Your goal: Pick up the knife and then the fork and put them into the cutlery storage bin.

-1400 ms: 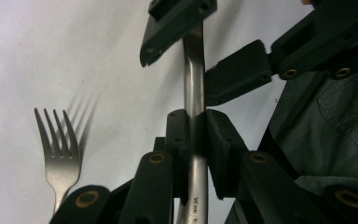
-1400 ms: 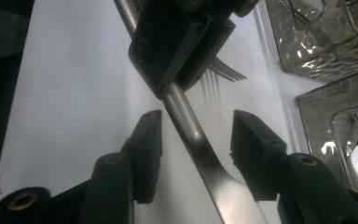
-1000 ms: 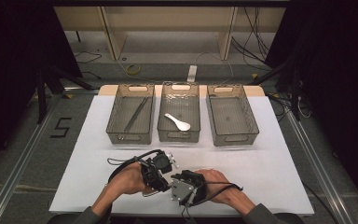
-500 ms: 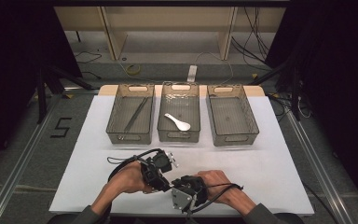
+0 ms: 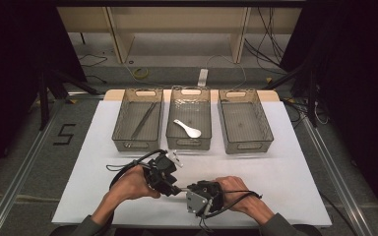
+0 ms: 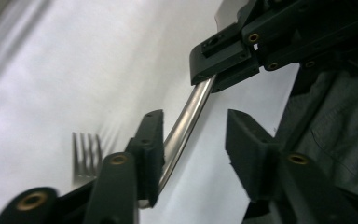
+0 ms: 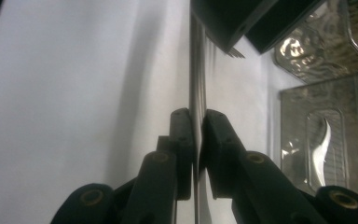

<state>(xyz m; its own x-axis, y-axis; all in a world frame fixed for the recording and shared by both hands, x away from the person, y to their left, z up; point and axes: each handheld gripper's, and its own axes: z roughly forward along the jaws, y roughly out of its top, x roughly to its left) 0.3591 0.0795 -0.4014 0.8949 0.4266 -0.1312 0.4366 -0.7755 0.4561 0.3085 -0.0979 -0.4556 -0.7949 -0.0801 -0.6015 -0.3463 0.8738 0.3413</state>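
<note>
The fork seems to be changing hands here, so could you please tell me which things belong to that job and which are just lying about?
In the job:
- fork
- right hand-held gripper, shut on its handle
- left hand-held gripper, jaws just opened, handle between them

Lying about:
- white spoon in the middle basket
- left basket with tongs
- right basket

Steel fork (image 6: 182, 126) bridging both grippers' jaws
</note>
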